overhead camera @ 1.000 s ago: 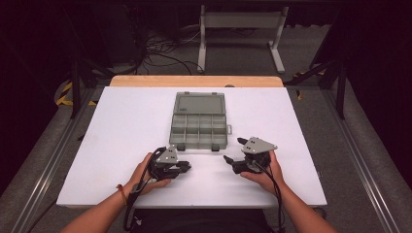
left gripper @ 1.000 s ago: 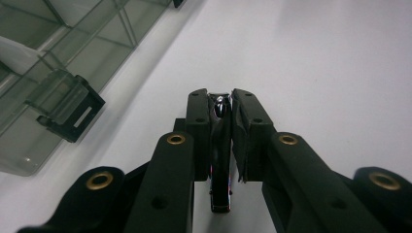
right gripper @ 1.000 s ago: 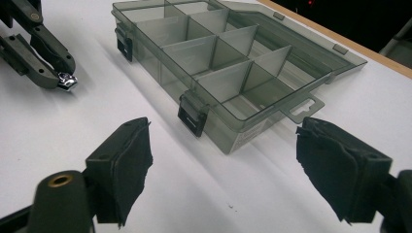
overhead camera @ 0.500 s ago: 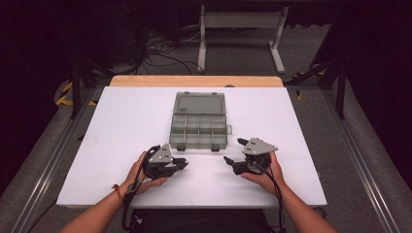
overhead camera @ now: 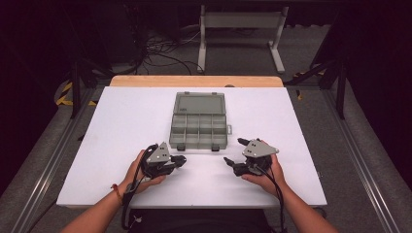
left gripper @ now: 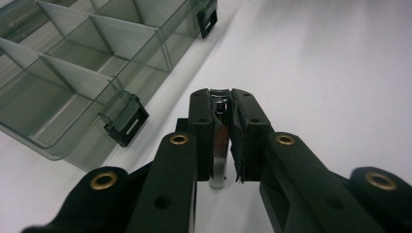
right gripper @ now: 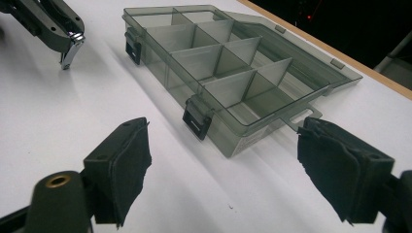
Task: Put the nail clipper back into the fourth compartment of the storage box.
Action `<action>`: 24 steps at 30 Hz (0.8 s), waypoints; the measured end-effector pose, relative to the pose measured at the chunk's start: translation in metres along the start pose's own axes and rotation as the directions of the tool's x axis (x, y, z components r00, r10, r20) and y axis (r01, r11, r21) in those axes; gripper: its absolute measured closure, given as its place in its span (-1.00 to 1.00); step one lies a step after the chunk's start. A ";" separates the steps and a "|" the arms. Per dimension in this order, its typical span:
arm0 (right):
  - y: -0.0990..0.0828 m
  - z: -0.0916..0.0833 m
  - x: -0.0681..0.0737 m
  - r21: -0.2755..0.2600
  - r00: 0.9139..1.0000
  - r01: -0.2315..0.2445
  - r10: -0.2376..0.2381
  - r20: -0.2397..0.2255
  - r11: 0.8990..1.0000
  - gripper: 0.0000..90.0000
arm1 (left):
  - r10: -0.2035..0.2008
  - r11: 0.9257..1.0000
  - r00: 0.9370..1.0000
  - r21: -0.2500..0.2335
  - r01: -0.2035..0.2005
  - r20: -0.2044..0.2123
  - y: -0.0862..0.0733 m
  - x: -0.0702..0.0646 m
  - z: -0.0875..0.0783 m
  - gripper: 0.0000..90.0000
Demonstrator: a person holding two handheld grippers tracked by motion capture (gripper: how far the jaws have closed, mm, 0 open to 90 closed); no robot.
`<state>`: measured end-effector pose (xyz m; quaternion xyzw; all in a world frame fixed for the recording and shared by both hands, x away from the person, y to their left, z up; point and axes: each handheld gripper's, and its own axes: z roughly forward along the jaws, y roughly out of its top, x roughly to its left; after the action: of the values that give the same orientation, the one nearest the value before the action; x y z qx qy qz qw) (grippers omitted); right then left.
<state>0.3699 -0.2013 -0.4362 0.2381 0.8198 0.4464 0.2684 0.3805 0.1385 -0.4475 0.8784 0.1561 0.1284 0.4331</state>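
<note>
1. Pinching a small shiny metal piece (left gripper: pixel 219 158) between the pads of the left gripper (left gripper: pixel 222 104); jaws nearly together, clamped on it, one end poking out at the tips, other end hanging back between the jaws. Looks like a nail clipper, cannot tell for sure.
2. Same metal piece seen from the right gripper view at far left, angled down toward the white table (overhead camera: pixel 121 126), apparently just above the surface, contact unclear.
3. Long axis of the piece running roughly along the left jaws, so roughly pointing where the gripper points.
4. Right gripper (overhead camera: pixel 236 156) jaws spread wide apart, nothing between the pads (right gripper: pixel 128 167), hovering or resting near the table's near edge, right of centre.
5. Organizer box (overhead camera: pixel 199 130) open at table centre, lid folded flat on the far side, empty compartments facing up, two dark latches (left gripper: pixel 125 119) on the near wall.
6. Key relation: box lying just beyond and to the right of the left fingertips in the high view; near-left compartment closest to the held piece.
7. Left hand (overhead camera: pixel 141 170) nearer the near-left corner of the box, right hand (overhead camera: pixel 265 174) near the near-right corner; both well short of the lid.
8. Likely next: carry piece forward over the near wall, drop into a compartment. Judgement only.
</note>
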 end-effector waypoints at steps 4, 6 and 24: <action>0.000 -0.001 0.000 -0.001 1.000 0.001 -0.001 0.000 1.000 -0.57 | -0.002 1.000 1.000 -0.013 0.002 -0.008 0.001 0.001 -0.001 0.79; 0.000 -0.001 0.000 -0.001 1.000 0.001 -0.001 0.001 1.000 -0.57 | -0.010 1.000 1.000 -0.021 0.010 -0.006 0.001 0.001 -0.002 0.79; 0.001 -0.002 0.000 -0.008 1.000 0.001 -0.001 0.010 1.000 -0.57 | -0.005 0.999 0.999 -0.053 0.003 -0.039 0.003 0.005 -0.007 0.79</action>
<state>0.3689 -0.2024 -0.4345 0.2388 0.8168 0.4483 0.2735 0.3832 0.1433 -0.4403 0.8636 0.1629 0.1487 0.4533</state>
